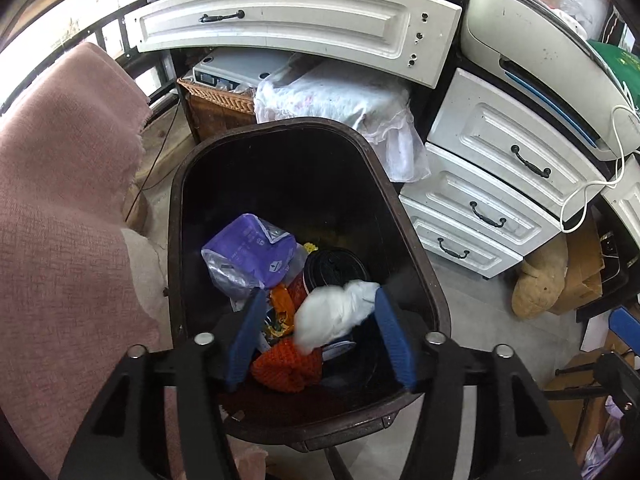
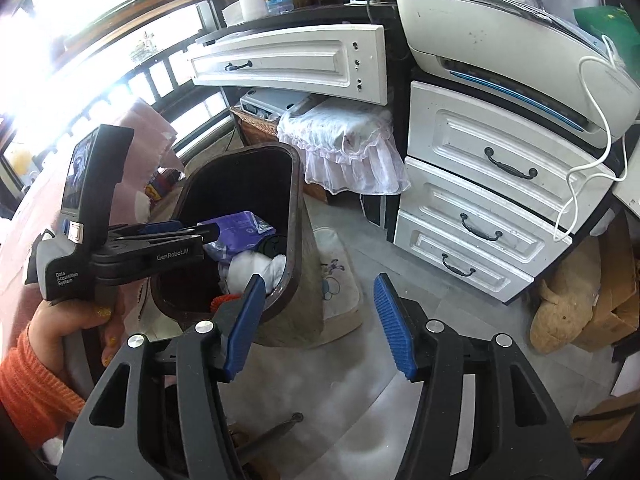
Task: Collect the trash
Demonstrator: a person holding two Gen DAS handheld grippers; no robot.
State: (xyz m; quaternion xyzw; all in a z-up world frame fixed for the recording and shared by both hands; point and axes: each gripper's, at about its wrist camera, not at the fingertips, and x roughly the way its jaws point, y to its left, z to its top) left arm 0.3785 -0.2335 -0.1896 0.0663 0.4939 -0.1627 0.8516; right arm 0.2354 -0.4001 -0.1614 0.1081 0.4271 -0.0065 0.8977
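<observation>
Currently: left gripper [image 1: 320, 336] spread over trash bin [image 1: 404, 232], white tissue wad [image 1: 334, 316] loose between its fingers.
Wad touches right pad only; judged light, soft, crushable, best pinched mid-bulk. Right gripper [image 2: 320, 326] spread, empty, beside bin.

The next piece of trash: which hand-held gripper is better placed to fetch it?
Probably the right hand-held gripper: open, empty, outside the bin. The left hand-held gripper is over the bin beside the white wad.
</observation>
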